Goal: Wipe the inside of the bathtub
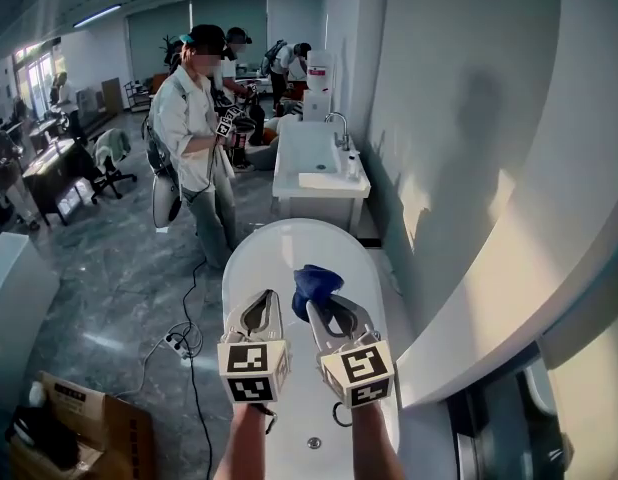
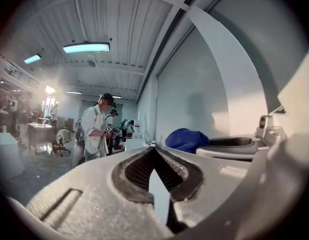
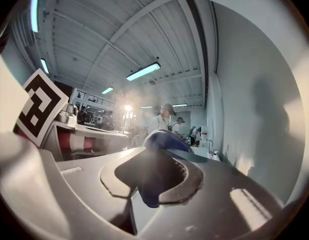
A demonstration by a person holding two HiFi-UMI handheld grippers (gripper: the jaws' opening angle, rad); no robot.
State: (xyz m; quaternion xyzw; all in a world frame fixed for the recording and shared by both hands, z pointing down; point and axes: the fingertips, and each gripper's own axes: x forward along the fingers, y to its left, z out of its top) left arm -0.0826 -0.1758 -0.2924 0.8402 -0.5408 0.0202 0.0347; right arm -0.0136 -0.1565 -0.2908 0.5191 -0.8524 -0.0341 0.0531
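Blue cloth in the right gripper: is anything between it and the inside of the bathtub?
Nothing visible. The right gripper holds the blue cloth over the open bathtub; the left gripper is beside it, not below.

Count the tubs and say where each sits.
2. An oval bathtub lies nearest, below the blue cloth; a rectangular tub with a faucet stands beyond it, by the wall. More may be hidden farther back.
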